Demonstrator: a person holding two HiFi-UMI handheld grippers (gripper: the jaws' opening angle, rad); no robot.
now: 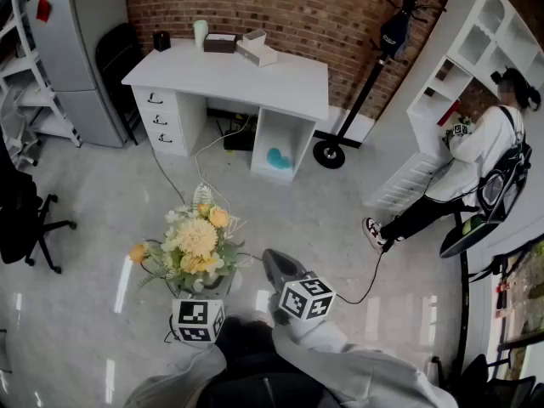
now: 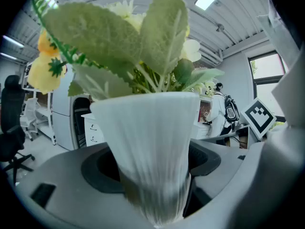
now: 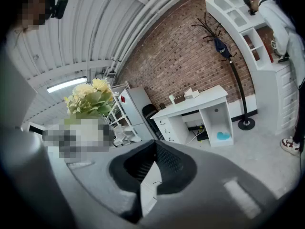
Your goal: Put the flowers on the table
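A bunch of yellow and cream flowers [image 1: 197, 240] stands in a white ribbed vase [image 2: 152, 142]. My left gripper [image 1: 192, 294] is shut on the vase's narrow lower part, holding it upright above the floor. In the left gripper view the jaws hug the vase from both sides and leaves fill the top. My right gripper [image 1: 272, 260] hangs just right of the flowers, shut and empty; its pads [image 3: 164, 163] meet in a line. The white table [image 1: 255, 79] stands at the far side of the room, also the table [image 3: 195, 104] in the right gripper view.
On the table sit a cup [image 1: 201, 32] and boxes [image 1: 257, 49]. A grey fridge [image 1: 81, 49] and a black chair [image 1: 115, 58] stand to its left, a coat stand [image 1: 374, 83] to its right. A person [image 1: 476, 160] leans at white shelves [image 1: 476, 49]. An office chair [image 1: 25, 219] stands left.
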